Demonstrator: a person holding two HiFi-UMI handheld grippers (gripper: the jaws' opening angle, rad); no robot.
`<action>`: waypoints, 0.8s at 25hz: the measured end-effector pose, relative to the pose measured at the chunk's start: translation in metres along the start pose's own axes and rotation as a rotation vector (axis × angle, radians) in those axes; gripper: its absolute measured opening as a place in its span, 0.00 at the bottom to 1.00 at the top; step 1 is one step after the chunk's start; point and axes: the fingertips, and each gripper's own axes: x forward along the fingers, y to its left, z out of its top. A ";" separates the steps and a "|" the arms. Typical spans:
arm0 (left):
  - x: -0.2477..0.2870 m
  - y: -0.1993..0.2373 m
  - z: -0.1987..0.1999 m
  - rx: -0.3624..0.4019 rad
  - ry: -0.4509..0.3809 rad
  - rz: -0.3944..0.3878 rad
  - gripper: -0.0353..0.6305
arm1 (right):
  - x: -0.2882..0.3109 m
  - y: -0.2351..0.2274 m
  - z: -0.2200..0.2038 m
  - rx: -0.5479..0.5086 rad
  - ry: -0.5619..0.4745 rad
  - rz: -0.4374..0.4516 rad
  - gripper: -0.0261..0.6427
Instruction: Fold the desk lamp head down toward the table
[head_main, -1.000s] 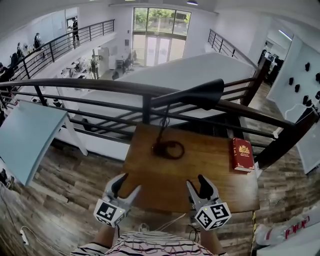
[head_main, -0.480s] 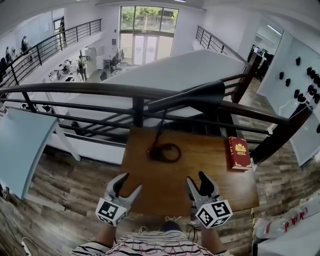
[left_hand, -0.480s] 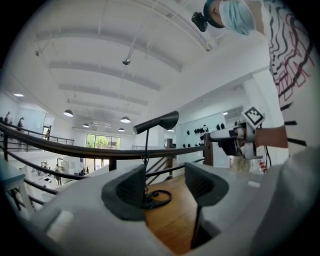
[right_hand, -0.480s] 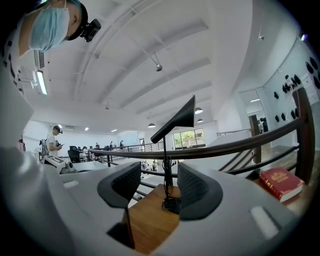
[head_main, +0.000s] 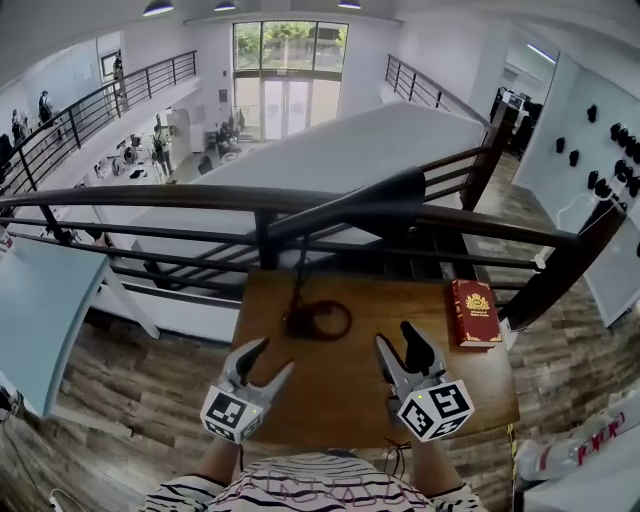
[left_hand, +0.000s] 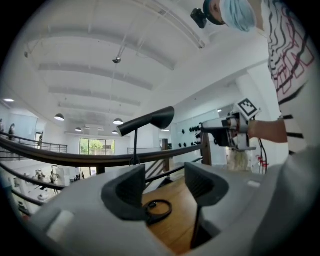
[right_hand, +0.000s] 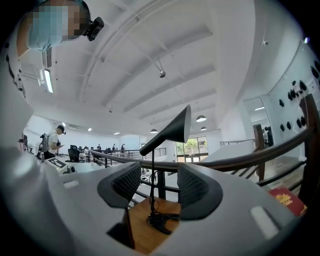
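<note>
The desk lamp stands ahead of both tongs, with its ring-shaped base on the desk roughly midway between the lines along which the two point. Its thin stem rises from the base, and the dark cone head sits high above and beyond the tongs, angled upward. The fold has evidently not begun. The left tongs are level with the jaws apart. The left gripper view shows only the lamp base and bare desk in the gap, well beyond the pads. The right tongs are also level with the jaws apart. The right gripper view shows the stem framed in that gap at a distance, untouched. This open, level, paired posture is probably a preparation, with one unit to steady the base or stem and the other to press the head down. A red book lies flat ahead and to the right of the right tongs, apparently clear of the head's downward path. A dark railing runs behind the desk, beyond the lamp. Count: one lamp, one book, one desk, two tongs.
</note>
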 end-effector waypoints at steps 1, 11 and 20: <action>0.009 0.001 0.001 0.006 0.000 -0.001 0.42 | 0.004 -0.008 0.005 -0.021 -0.008 0.007 0.36; 0.094 0.021 -0.006 0.033 0.021 0.031 0.41 | 0.041 -0.074 0.076 -0.187 -0.077 0.050 0.36; 0.147 0.062 -0.010 0.053 0.055 0.087 0.41 | 0.087 -0.102 0.139 -0.300 -0.132 0.101 0.36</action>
